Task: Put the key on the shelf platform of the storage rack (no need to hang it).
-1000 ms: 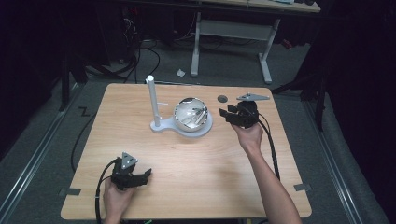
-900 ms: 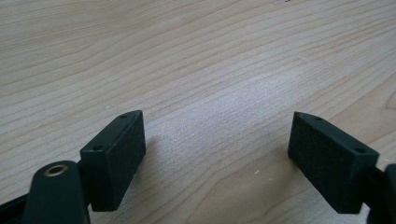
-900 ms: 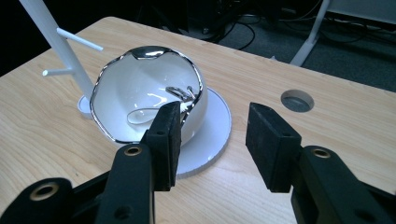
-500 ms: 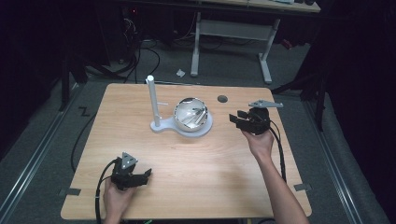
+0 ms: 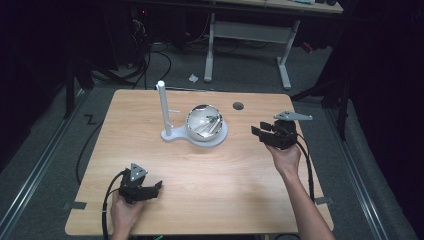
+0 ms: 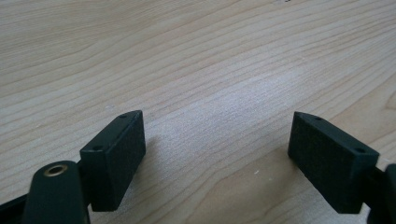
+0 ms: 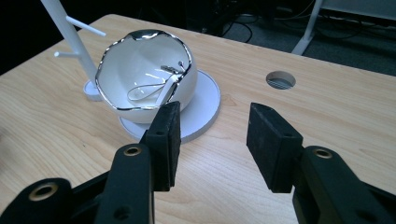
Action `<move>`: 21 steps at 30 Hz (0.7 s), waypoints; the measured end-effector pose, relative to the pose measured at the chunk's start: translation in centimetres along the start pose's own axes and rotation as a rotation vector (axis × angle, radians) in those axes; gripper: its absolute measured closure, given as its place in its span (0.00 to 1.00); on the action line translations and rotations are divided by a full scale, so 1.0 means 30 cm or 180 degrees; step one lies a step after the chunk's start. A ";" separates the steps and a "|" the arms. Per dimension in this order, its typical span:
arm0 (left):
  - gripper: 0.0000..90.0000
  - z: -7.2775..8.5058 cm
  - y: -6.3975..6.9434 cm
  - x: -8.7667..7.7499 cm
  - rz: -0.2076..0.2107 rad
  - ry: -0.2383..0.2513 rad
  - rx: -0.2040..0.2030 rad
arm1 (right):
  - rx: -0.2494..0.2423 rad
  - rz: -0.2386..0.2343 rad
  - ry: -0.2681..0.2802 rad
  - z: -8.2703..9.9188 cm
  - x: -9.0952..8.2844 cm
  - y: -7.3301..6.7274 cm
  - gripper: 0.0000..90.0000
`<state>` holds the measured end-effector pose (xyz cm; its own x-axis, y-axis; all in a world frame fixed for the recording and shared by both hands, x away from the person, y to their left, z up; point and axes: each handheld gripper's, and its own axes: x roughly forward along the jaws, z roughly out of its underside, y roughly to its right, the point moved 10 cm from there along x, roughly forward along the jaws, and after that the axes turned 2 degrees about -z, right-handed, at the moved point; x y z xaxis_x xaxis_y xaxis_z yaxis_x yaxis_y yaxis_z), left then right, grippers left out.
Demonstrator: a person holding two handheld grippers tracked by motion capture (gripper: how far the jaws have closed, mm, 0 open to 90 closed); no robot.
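Presently, items by size, positions by clock face on the table (image 5: pixel 210 170):

1. White stand (image 5: pixel 192 132): round base with upright peg post at 11 o'clock of centre, its short pegs bare.
2. White bowl (image 7: pixel 144 74), silver-rimmed, on the base; a thin chain-like piece of jewellery (image 7: pixel 156 88) lies inside, exact kind unclear.
3. Right gripper (image 5: pixel 270 134), at 3 o'clock of the bowl: jaws about half apart, empty, aimed at the bowl.
4. Left gripper (image 5: pixel 145 189), at 7 o'clock: jaws wide, empty, over bare wood.

Handling advice: bring the right jaws over the rim from above, pinch the jewellery alone, and avoid nudging the bowl.
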<state>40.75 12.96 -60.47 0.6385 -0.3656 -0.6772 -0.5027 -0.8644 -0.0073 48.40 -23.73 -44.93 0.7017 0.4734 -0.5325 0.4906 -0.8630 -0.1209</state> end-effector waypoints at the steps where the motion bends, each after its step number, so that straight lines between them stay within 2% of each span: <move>1: 0.22 0.000 0.000 0.000 0.0000 0.0000 0.0000 | 0.0013 -0.0011 0.0005 0.004 -0.008 -0.001 0.61; 9: 0.22 0.000 0.000 0.000 0.0000 0.0000 0.0000 | 0.0006 0.0034 0.0053 0.009 -0.074 -0.012 0.62; 21: 0.22 0.000 0.001 0.000 0.0008 -0.0003 0.0003 | 0.0041 0.0008 0.0089 0.043 -0.134 -0.028 0.62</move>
<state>40.74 12.93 -60.47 0.6369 -0.3674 -0.6778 -0.5049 -0.8632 -0.0065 44.50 -25.13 -43.79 0.7172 0.4757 -0.5093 0.4821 -0.8664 -0.1304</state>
